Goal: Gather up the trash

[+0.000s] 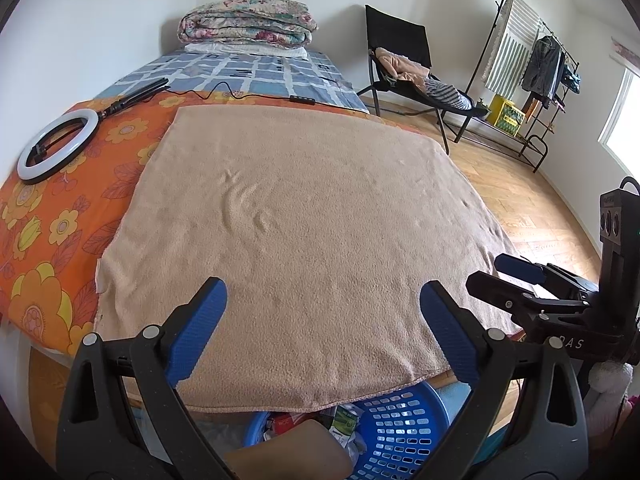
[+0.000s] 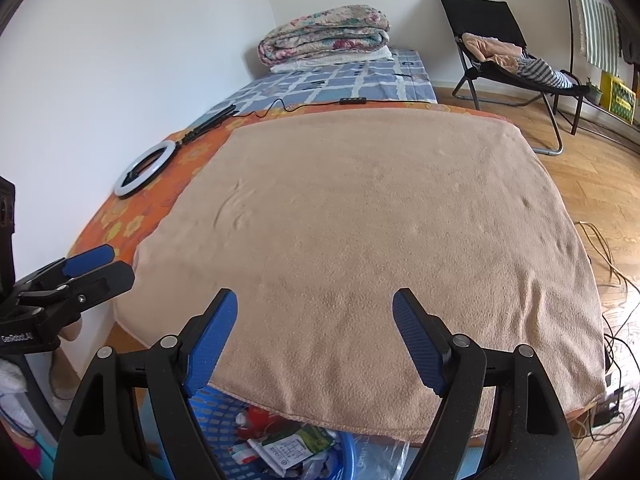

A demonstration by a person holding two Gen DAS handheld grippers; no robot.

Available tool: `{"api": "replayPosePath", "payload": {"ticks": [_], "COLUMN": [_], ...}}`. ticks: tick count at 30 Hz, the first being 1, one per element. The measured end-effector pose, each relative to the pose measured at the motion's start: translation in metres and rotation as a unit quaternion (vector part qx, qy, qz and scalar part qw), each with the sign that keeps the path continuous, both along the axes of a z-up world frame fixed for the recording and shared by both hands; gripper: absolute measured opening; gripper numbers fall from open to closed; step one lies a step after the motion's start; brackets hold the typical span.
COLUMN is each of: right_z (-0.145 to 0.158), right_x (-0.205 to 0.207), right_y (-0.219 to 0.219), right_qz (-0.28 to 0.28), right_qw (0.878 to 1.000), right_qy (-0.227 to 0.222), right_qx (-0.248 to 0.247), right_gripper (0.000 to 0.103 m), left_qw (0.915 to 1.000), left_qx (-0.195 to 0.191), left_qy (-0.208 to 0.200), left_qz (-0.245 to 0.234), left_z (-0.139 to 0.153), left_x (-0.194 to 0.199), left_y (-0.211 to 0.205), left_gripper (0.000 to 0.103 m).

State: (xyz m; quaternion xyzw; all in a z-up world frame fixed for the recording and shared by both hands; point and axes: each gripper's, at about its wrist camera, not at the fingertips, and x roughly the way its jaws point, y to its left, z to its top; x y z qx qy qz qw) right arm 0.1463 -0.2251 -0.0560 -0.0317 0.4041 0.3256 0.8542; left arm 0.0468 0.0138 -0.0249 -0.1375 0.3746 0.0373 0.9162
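Note:
A blue plastic basket [image 1: 400,428] stands on the floor just below the bed's near edge, partly hidden by a hanging tan blanket [image 1: 300,220]. Inside it lie wrappers and packets: a green-and-white packet [image 2: 288,446] and something red [image 2: 260,416]. My left gripper [image 1: 324,312] hangs open above the blanket's front edge with nothing between its blue pads. My right gripper [image 2: 316,320] is open too and holds nothing. It hovers over the same edge, to the right of the left one, and appears at the side of the left wrist view [image 1: 494,270]. No trash lies on the blanket.
An orange flowered sheet [image 1: 52,216] bears a ring light [image 1: 58,148] with its cable. A folded quilt [image 1: 248,24] sits at the bed's far end. A black folding chair [image 1: 404,68] with clothes, a clothes rack [image 1: 532,60] and floor cables [image 2: 612,280] are to the right.

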Motion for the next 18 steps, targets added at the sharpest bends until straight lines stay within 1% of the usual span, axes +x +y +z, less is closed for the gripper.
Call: {"api": "replayPosePath", "payload": {"ticks": [18], "right_z": [-0.0005], "right_x": [0.0002], "right_y": [0.0011], "right_qz": [-0.002], "right_qw": [1.000], "right_qy": [0.005], "right_qx": [0.002], "right_gripper": [0.080], "left_qw": [1.0000], "left_qx": [0.000], "left_qy": [0.000], "left_qz": [0.001], "left_z": [-0.0006], "left_x": [0.0000], "left_y": [-0.0004], "left_gripper": [0.099]}}
